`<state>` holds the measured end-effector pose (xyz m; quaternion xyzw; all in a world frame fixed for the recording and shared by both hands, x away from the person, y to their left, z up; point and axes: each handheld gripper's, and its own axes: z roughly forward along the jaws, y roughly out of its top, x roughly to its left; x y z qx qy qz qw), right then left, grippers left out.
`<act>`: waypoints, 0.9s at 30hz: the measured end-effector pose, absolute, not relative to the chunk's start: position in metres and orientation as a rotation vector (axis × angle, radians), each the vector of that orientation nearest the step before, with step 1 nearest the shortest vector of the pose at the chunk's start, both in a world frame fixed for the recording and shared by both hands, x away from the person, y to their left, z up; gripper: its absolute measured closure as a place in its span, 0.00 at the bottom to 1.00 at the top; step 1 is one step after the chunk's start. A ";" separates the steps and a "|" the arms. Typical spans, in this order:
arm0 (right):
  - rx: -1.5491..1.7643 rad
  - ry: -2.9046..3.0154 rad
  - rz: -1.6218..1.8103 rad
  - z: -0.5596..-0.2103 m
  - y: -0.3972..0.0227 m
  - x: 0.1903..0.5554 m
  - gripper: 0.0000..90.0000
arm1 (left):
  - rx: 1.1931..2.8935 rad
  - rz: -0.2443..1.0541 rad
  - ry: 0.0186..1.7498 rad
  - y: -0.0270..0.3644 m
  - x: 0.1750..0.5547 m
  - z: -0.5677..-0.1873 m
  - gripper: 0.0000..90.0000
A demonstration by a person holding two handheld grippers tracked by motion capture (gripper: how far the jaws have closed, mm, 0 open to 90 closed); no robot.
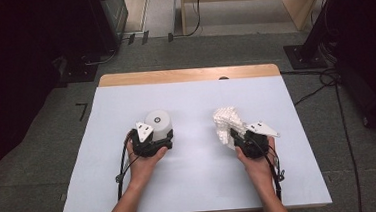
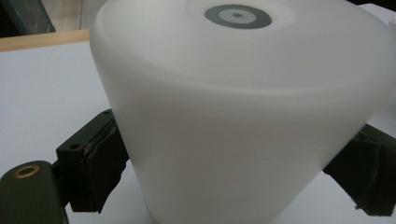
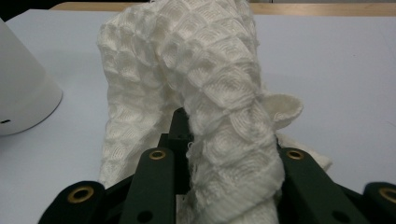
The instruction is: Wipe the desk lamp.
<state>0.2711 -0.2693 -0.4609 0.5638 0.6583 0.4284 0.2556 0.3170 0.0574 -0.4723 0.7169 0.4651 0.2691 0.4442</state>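
I hold a gripper in each hand over a white table [image 1: 196, 185]. My left gripper [image 1: 154, 137] has its fingers [image 2: 98, 163] on either side of a white, frosted plastic cup [image 1: 159, 124] that stands upside down left of the table's centre; the black pads touch its wall on both sides. My right gripper [image 1: 235, 135] has its fingers pinching a bunched white waffle-weave cloth [image 1: 227, 121], which rises in a crumpled heap right of centre. The cup and the cloth stand well apart.
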 end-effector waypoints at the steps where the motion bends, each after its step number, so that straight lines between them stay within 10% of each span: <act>1: 1.532 1.788 1.163 -0.461 -0.269 0.271 0.77 | 1.776 0.667 1.147 0.057 0.316 -0.472 0.09; 27: 1.145 2.034 1.366 -0.392 -0.183 0.246 0.81 | 2.035 0.510 0.712 0.032 0.259 -0.445 0.10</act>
